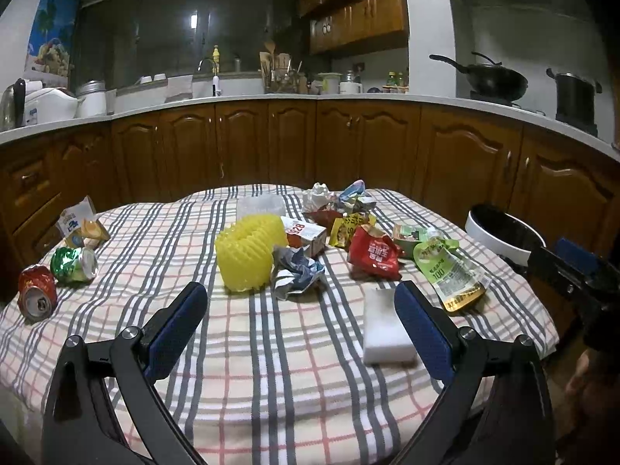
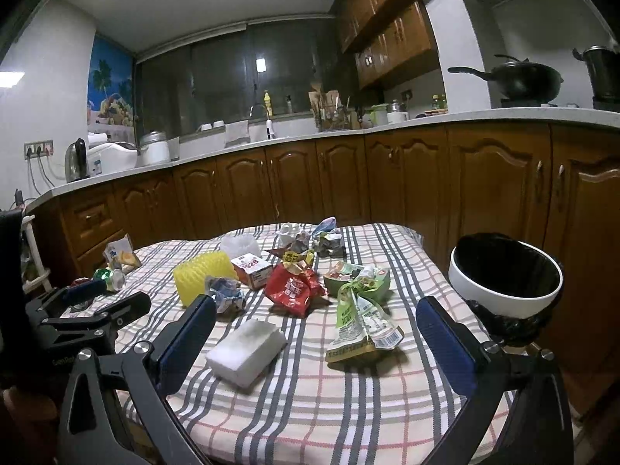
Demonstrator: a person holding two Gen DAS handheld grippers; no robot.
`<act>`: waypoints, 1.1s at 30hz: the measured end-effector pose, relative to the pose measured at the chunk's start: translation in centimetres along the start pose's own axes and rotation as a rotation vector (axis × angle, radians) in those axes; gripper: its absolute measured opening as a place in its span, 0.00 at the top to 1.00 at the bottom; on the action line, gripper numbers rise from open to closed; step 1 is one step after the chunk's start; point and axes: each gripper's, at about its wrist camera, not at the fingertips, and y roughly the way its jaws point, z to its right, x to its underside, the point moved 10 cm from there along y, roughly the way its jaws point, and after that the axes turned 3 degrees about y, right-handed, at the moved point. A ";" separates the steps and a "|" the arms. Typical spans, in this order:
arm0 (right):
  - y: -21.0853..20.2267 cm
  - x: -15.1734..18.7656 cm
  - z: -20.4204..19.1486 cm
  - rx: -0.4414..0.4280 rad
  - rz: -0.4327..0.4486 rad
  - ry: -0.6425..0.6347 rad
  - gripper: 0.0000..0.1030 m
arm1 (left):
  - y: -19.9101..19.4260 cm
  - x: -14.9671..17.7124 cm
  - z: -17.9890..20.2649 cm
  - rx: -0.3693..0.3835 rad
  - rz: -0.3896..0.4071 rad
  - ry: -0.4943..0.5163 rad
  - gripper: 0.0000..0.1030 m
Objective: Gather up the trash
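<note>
Both tools spread wide, nothing held: left tool [image 1: 300, 310] and right tool [image 2: 316, 323] hover over the near edge of the plaid-clothed counter [image 1: 271, 368]. Trash sits scattered on the cloth: white sponge block [image 2: 246, 350] nearest, green drink pouch [image 2: 362, 325], red snack bag [image 2: 292, 288], yellow foam net [image 1: 248, 254], crushed cans [image 1: 73, 263] far left. Black-lined white bin [image 2: 505, 277] stands just beside the counter's right edge.

The crumpled green and white drink pouch [image 1: 451, 271] bears the number "100" in white. The small white and orange cardboard box [image 1: 304, 234] shows red digits, seemingly "928" or "1928". Print on the other wrappers is too small to read.
</note>
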 end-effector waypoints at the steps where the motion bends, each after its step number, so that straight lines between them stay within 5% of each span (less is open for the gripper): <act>1: 0.0 0.0 0.0 -0.001 0.001 0.000 0.00 | 0.0 0.0 0.0 -0.001 0.001 0.000 0.04; 33: -0.2 -0.2 -0.3 -0.006 0.000 -0.001 0.00 | -0.1 0.0 -0.1 -0.002 0.002 -0.001 0.04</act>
